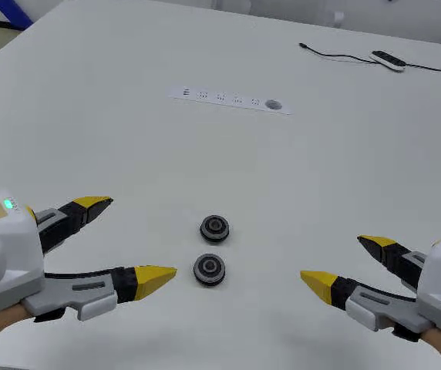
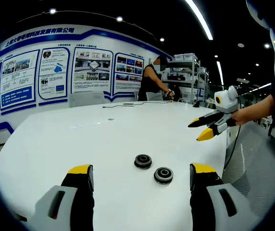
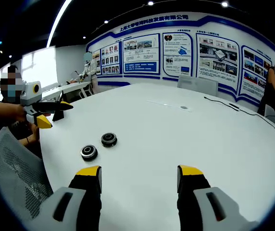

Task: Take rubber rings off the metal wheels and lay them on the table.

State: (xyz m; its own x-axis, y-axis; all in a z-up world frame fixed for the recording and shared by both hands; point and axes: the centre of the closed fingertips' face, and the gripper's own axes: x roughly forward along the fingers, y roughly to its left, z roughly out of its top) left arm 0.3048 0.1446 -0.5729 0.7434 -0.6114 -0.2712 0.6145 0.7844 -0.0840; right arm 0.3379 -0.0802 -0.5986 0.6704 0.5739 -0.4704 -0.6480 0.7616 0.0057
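I have both grippers low over the white bench (image 1: 128,139), one on each side of two small metal wheels; the left gripper (image 1: 136,237) has its yellow-tipped jaws wide apart with nothing between them, and the right gripper (image 1: 334,258) stands the same way, jaws spread and empty; the bodies of both are cut off by the head view's edges, so I see little behind the jaws. The far wheel (image 1: 215,228) and the near wheel (image 1: 209,269) lie flat, just beside each other with a narrow strip of bench between, roughly midway between the two grippers and touched by neither. Each wheel shows a dark outer band around a grey hub; at this size I cannot tell where rubber ring ends and metal begins, though no loose ring lies on the bench. Further back lies a white power strip (image 1: 232,99); near the far edge a thin cable (image 1: 336,55) runs to a small white device (image 1: 388,60) I cannot identify.
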